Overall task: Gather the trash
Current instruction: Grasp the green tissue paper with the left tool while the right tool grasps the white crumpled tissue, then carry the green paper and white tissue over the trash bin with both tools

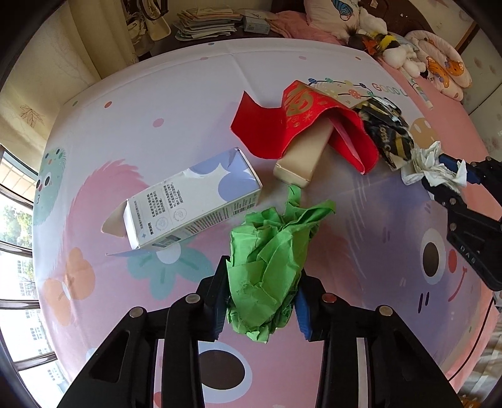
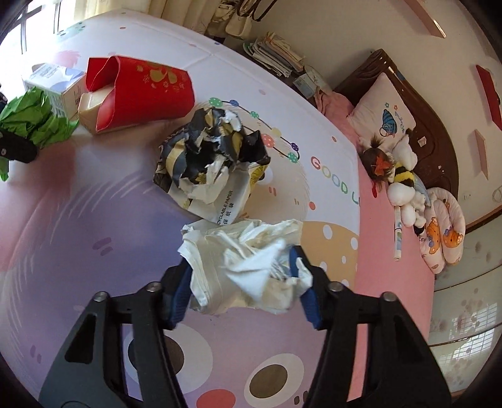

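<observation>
My left gripper [image 1: 262, 301] is shut on a crumpled green paper [image 1: 269, 251], held just over the patterned bed sheet [image 1: 94, 131]. My right gripper [image 2: 241, 282] is shut on a crumpled white paper wad [image 2: 244, 266]; both show in the left wrist view [image 1: 436, 169]. A white and lilac carton [image 1: 194, 197] lies on its side. A red paper bag [image 1: 313, 122] lies over a beige box [image 1: 301, 157]. A crumpled black and yellow paper bag [image 2: 210, 163] lies just beyond the white wad. The green paper [image 2: 31, 119] also shows at the left of the right wrist view.
Pillows and plush toys [image 2: 404, 175] lie along the pink strip at the bed's head. A pen [image 2: 397, 235] lies there too. Stacked papers [image 1: 204, 22] sit on a bedside surface beyond the bed. Windows are at the left.
</observation>
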Available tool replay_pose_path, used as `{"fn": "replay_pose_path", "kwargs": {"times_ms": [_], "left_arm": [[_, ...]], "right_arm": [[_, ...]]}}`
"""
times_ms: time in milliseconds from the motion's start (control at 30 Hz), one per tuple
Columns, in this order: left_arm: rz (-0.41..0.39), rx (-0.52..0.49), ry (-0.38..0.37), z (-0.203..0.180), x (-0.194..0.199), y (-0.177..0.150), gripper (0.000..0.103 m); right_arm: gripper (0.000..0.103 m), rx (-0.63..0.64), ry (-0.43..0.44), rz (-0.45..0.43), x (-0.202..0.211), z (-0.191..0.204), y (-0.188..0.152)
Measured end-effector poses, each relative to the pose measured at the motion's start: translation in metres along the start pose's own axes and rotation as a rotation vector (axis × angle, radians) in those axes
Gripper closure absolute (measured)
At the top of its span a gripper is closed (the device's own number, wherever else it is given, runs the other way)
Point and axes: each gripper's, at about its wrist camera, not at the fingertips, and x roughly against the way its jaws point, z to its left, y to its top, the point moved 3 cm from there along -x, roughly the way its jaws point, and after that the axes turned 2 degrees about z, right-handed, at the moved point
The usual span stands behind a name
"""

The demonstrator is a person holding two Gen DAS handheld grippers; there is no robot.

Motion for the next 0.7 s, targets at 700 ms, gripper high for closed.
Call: {"fn": "replay_pose_path", "kwargs": {"times_ms": [700], "left_arm": [[-0.114, -0.022, 0.029, -0.132, 0.150, -0.209, 0.068]], "right_arm": [[0.081, -0.642, 0.573, -0.088, 0.204, -0.029, -0.174]]}}
